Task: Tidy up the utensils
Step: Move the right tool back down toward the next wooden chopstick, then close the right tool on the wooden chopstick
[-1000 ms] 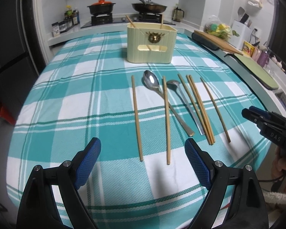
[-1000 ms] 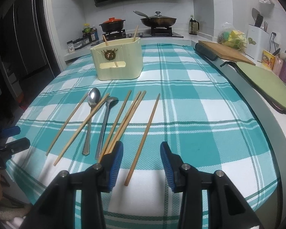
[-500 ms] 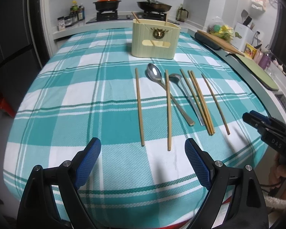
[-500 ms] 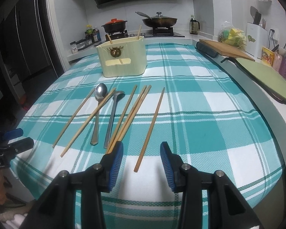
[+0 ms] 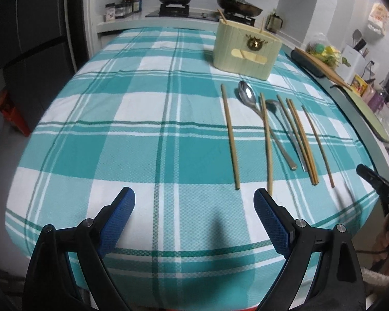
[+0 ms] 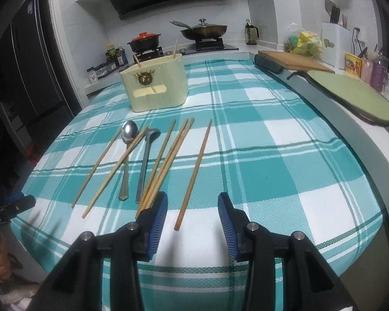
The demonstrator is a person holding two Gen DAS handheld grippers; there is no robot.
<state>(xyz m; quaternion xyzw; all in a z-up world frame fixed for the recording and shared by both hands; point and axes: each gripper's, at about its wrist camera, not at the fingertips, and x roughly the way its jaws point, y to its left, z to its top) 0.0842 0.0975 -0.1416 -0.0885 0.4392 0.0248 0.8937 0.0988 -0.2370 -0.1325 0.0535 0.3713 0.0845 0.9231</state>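
Utensils, six chopsticks (image 6: 166,160) and two spoons (image 6: 127,153), lie loose on the checked cloth (image 6: 272,155) in front of the cream holder (image 6: 155,85). We hold the right gripper (image 6: 192,216) part open and empty over the chopstick farthest right of the holder (image 6: 194,173); the left gripper (image 5: 194,220) gapes wide, empty. We should pinch near its end, then lift steeply. The holder already has two chopsticks standing in it.

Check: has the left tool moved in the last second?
Yes. The left tool shifted left: the cream holder and the chopsticks now sit right of its centre, previously centred.
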